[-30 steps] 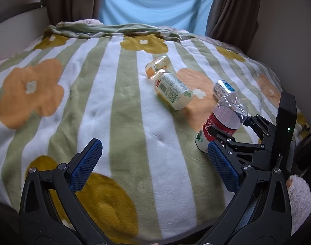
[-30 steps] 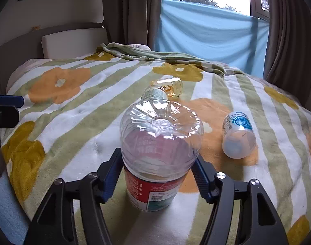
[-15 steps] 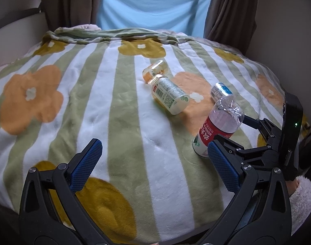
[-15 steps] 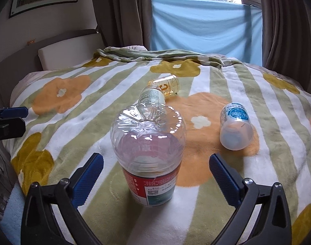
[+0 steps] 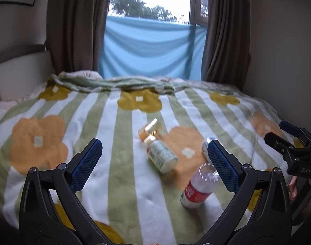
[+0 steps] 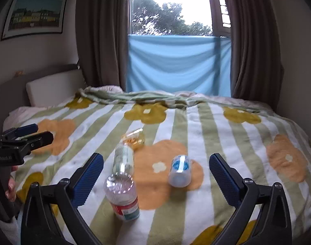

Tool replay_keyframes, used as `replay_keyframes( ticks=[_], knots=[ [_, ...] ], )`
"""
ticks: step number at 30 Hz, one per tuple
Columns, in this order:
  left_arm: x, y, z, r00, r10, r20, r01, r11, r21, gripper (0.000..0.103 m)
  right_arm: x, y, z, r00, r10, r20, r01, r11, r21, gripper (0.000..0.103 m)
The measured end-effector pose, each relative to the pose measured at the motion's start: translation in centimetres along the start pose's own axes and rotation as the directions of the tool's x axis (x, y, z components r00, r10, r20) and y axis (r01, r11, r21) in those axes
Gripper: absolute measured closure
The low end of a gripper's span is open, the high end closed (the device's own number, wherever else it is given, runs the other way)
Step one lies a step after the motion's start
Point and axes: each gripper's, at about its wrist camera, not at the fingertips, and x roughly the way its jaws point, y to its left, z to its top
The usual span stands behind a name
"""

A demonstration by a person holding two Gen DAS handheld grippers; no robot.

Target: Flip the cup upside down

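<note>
Red-labelled clear cup [image 6: 122, 197] standing base-up on flower blanket [image 6: 226, 138], near front edge, free of both tools
Right gripper [image 6: 156, 180] above and behind it, blue pads wide apart, nothing held
Left gripper [image 5: 155, 164] likewise spread, empty
Green-labelled bottle [image 6: 123, 160], amber glass [image 6: 135, 137], blue-labelled cup [image 6: 180, 170] lying on sides beyond

The blanket [image 6: 196, 126] shows green and white stripes with orange and mustard flowers; the upturned clear cup [image 6: 122, 196] wears a red label; blue fingers [image 6: 88, 179].
</note>
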Motion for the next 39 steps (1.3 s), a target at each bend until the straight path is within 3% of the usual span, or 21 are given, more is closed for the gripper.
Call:
replay_keyframes(
  ticks=[4, 7, 14, 39],
  knots=[
    [-2.1, -1.0, 2.4, 0.990, 0.065, 0.122, -0.071, 0.996, 0.044, 0.000, -2.3, -1.1, 3.0, 0.992, -0.092, 0.087, 0.087, 0.994, 0.059, 0.000],
    [-2.9, -1.4, 2.5, 0.981, 0.106, 0.162, -0.115, 0.992, 0.047, 0.000, -3.2, -1.2, 3.9, 0.986, -0.115, 0.124, 0.106, 0.991, 0.080, 0.000],
    [-3.5, -1.7, 0.3, 0.978, 0.137, 0.155, -0.141, 0.990, 0.016, 0.000, -4.1, 0.2, 2.8, 0.970, -0.154, 0.189, 0.146, 0.988, 0.058, 0.000],
    [-3.5, -2.1, -0.4, 0.979, 0.145, 0.144, -0.149, 0.989, 0.020, 0.000, -3.7, 0.4, 2.1, 0.971, -0.171, 0.165, 0.161, 0.984, 0.070, 0.000]
  ],
)
